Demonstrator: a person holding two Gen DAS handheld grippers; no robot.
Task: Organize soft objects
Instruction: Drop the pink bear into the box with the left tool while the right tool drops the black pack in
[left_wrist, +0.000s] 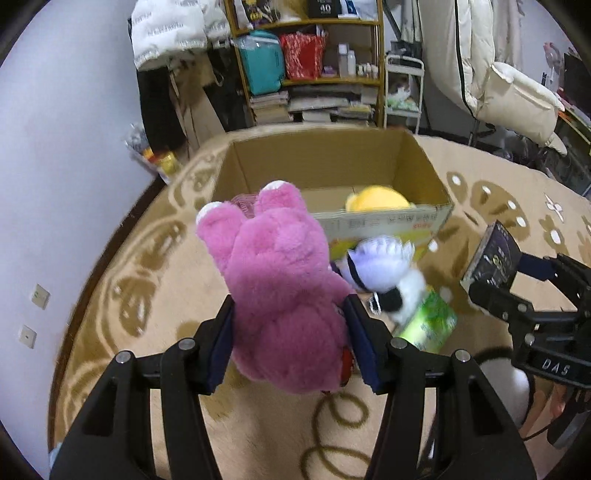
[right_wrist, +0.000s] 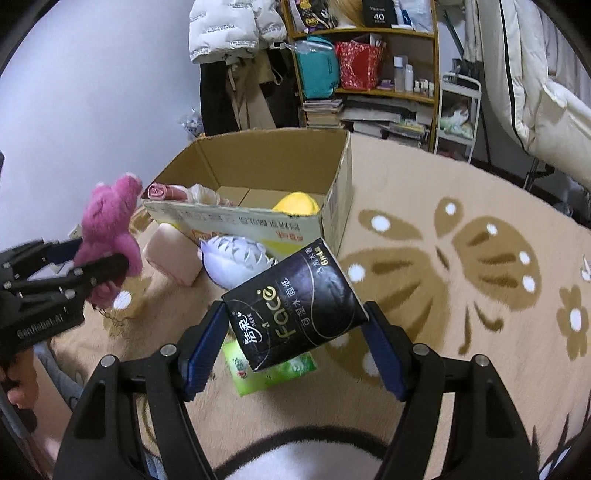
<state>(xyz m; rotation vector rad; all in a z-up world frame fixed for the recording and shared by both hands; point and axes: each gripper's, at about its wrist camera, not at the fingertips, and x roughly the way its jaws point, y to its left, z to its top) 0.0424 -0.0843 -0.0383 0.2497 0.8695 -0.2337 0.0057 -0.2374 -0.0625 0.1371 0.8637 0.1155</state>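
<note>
Mid-carry over the rug: the left tool (left_wrist: 291, 343) grips a pink plush bear (left_wrist: 273, 288), the right tool (right_wrist: 295, 347) clamps a black tissue pack (right_wrist: 295, 310), both held just short of the open cardboard box (left_wrist: 424, 221). Next, apparently: reach over the near wall and release inside beside the yellow plush (left_wrist: 376, 199).

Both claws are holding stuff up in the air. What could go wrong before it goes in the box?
The left claw squeezes only the low end of the pink bear, so it might flop or slip out. The right claw pinches the black tissue pack at a tilt; it could twist loose. Either could land on the purple toy in front of the box.
</note>
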